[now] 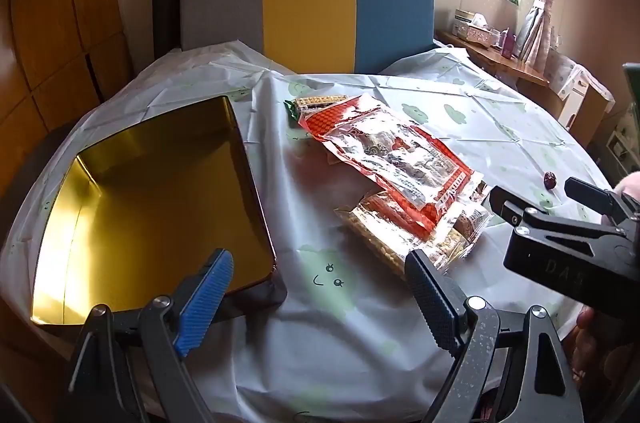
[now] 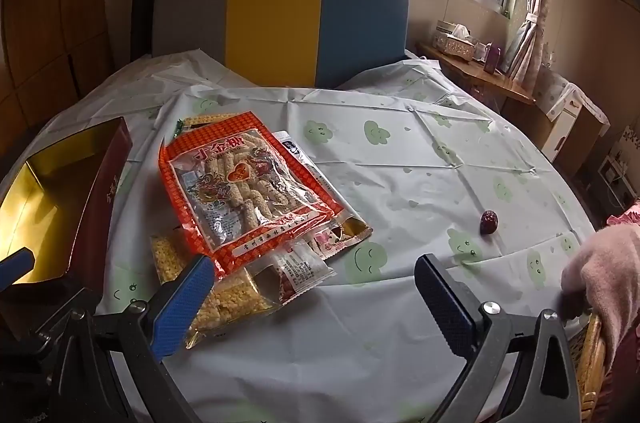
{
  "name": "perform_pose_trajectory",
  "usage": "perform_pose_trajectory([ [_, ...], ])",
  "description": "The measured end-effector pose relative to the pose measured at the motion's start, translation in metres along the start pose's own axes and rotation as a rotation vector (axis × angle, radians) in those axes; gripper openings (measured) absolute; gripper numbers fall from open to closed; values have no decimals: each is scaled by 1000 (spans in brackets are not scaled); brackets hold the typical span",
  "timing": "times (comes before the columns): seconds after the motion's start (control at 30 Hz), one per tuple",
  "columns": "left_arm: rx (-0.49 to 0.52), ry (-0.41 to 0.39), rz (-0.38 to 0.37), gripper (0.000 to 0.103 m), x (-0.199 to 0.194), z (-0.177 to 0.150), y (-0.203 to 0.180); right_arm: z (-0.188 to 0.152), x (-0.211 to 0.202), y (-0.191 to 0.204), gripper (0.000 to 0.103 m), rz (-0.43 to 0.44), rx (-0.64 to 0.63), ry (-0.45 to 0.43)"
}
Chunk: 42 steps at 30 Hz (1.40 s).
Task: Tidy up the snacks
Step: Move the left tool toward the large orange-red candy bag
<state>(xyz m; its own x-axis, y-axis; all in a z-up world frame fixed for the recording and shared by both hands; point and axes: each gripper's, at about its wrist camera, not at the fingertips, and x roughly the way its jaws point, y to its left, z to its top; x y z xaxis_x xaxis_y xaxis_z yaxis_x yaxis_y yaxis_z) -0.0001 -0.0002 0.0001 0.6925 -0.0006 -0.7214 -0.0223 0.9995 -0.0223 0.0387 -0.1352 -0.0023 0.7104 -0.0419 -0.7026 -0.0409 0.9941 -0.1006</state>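
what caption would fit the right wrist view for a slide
Open right gripper above a pile of snack packets on the table, gold-lined box at left, lone red date at right.

Each gripper is a dark grey, speckled metal frame with round silver screw heads at its pivots. On the left gripper (image 1: 320, 269) and the right gripper (image 2: 314, 277) alike, one finger wears a ribbed blue pad (image 1: 208, 299) and the other a dotted black pad (image 1: 430, 301). The person wears a fuzzy pink sleeve (image 2: 608, 271).
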Motion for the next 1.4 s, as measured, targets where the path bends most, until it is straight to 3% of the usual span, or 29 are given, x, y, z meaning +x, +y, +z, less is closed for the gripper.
perform_pose_trajectory([
  [0.53,-17,8,-4,88,7,0,2,23,1,-21,101,-37,2,-34],
  [0.83,22,16,-15,88,7,-3,-5,53,5,-42,101,-55,0,-70],
  [0.97,42,44,3,88,10,0,-6,71,13,-59,101,-47,17,-80],
  [1.13,45,34,-29,88,13,4,-9,84,39,-84,101,-17,44,-54],
  [1.33,0,40,-150,60,28,25,-9,84,59,-106,101,28,147,-4],
  [1.4,-33,77,-194,44,39,33,-8,84,58,-109,101,36,162,-14],
])
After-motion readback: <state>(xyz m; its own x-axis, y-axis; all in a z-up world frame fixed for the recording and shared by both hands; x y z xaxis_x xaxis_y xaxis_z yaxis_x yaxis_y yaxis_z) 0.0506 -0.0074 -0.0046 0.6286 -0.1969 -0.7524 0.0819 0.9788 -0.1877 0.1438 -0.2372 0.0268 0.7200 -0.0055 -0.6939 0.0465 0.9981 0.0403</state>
